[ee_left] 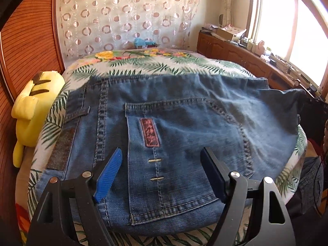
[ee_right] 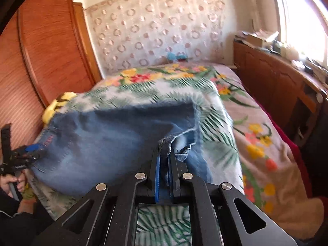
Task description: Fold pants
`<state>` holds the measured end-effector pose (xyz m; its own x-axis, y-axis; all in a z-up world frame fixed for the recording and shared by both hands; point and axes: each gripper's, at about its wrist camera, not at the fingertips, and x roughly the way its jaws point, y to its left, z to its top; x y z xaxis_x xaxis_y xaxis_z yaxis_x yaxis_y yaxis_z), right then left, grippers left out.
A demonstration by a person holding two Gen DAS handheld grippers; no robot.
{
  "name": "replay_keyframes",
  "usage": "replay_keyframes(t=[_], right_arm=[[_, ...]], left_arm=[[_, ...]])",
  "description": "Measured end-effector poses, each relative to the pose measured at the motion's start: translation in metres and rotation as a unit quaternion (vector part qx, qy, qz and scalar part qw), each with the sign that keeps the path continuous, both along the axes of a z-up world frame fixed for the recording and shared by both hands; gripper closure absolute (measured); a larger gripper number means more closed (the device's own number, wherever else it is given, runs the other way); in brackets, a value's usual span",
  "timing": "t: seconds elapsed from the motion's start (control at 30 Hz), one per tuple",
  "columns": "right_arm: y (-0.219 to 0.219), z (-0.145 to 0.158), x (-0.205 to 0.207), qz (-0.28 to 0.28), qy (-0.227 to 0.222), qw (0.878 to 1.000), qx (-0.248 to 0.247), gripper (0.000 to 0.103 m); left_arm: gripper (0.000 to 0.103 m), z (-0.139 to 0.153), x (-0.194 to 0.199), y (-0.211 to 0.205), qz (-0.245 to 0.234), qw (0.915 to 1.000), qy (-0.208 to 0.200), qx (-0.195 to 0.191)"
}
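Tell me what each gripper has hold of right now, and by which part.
The right gripper is shut on the jeans, pinching a bunched hem edge. The left gripper is open over the back pocket, holding nothing.

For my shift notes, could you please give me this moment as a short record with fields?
garment: blue jeans spread on the floral bedspread, back pocket facing up
left gripper: open, poised over the pocket area, nothing between its pads
right gripper: shut on a bunched denim edge of the jeans
surroundings: yellow plush toy at the bed's edge by the wooden wardrobe; wooden cabinets under the window
fold status: not finished; one end gathered in the right gripper
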<state>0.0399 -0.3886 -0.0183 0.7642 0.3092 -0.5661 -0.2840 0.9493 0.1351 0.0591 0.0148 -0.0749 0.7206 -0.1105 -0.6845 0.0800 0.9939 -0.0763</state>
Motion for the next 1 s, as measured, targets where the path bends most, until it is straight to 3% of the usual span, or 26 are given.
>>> replay_keyframes(t=[0.37, 0.73, 1.0], right_arm=[[0.079, 0.056, -0.006, 0.134, -0.055, 0.989, 0.009, 0.097], [0.144, 0.075, -0.002, 0.235, -0.051, 0.971, 0.001, 0.097], [0.139, 0.079, 0.018, 0.21, -0.047, 0.976, -0.016, 0.062]], left_arm=[[0.024, 0.035, -0.012, 0.0, -0.001, 0.9993, -0.037, 0.009], [0.024, 0.039, -0.013, 0.013, 0.009, 0.999, -0.043, 0.004], [0.024, 0.034, -0.007, 0.008, 0.002, 0.9993, -0.038, -0.002]])
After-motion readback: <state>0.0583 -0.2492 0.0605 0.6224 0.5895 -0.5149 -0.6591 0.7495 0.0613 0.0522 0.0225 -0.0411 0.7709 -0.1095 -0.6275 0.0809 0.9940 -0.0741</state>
